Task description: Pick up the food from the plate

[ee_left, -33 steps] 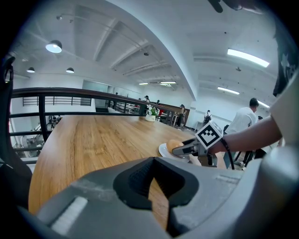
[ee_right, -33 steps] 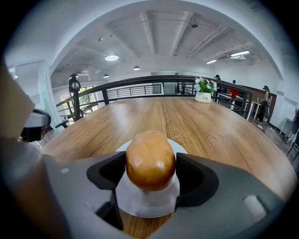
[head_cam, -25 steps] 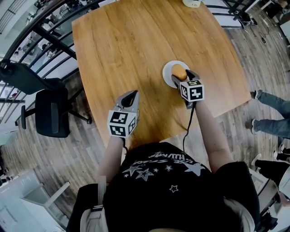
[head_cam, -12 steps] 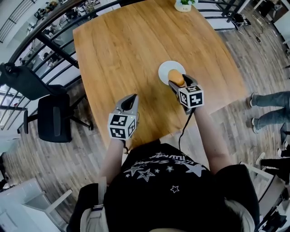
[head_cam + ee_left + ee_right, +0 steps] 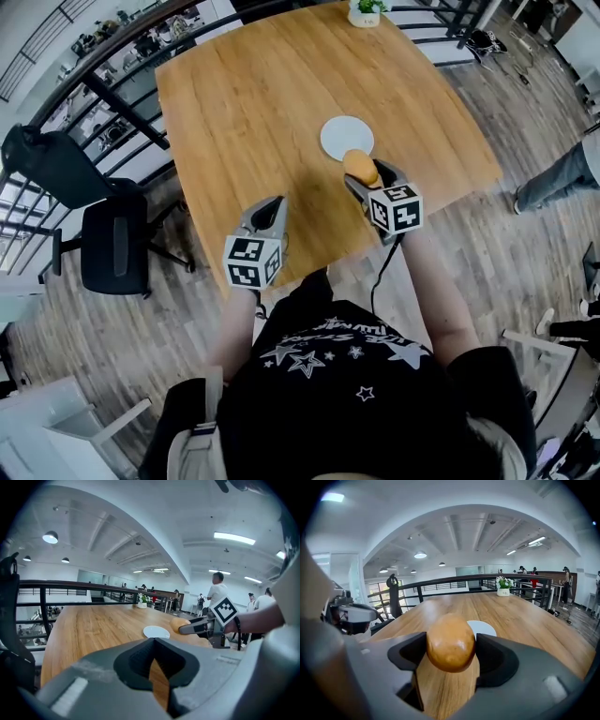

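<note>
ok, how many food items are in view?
1. A round golden-brown bread roll, clamped in the right gripper's jaws above the wooden table, just near-side of the small white round plate, which is bare. Nothing seems hidden.

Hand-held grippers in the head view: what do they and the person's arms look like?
Both the left hand-held gripper and the right hand-held gripper have grey, tapering jaws, and each carries a white cube with black square markers. A black cable runs from the right one. The person wears a black short-sleeved T-shirt with white stars and lettering.
</note>
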{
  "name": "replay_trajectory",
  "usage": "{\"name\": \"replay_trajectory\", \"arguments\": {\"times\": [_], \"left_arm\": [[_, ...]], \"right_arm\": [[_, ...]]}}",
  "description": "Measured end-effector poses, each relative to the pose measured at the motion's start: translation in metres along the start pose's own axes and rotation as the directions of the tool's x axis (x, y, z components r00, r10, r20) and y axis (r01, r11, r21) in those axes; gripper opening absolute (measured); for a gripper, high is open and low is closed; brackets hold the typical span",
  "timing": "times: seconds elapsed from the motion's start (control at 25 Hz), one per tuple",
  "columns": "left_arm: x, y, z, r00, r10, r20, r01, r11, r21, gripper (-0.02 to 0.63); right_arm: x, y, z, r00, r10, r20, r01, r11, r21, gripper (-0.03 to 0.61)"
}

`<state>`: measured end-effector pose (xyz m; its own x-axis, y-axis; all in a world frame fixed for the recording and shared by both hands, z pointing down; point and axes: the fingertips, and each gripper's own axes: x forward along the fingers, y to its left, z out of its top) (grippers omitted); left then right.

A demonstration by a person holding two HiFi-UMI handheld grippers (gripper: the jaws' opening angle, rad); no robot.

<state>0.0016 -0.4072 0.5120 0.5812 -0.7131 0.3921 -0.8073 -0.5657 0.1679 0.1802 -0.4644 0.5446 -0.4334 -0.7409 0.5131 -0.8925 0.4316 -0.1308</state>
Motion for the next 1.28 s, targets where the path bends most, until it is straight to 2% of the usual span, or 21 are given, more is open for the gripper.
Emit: {"name": "replay_trajectory", "arguments": {"times": [0.4,0.76,1.08,1.28], "left_arm": [[-0.081,-0.063,-0.044,1.000,-0.014,-0.012,0.014,1.000,0.015,0.002],[-0.147,-0.109,-0.077,1.000,-0.012,-0.017,0.012,1.000,0.015,0.002],[-0.189,-0.145,-0.096,1.000,-0.018,-0.004,0.018,0.999,0.041,0.002],[-0.215,-0.150,-0.106,1.000,0.006,-0.011,-0.006,0.999,0.054,0.002]], "right_arm": [[-0.096,0.059,-0.038,0.998,0.024,0.056,-0.025,1.000,0.007,0.331],[-0.174,0.091,-0.072,0.996,0.012,0.086,-0.013,1.000,0.014,0.331],[-0.216,0.120,-0.098,0.991,0.025,0.133,-0.030,0.999,0.032,0.331],[-0.230,0.136,-0.106,0.989,0.031,0.144,-0.040,0.998,0.058,0.331]]}}
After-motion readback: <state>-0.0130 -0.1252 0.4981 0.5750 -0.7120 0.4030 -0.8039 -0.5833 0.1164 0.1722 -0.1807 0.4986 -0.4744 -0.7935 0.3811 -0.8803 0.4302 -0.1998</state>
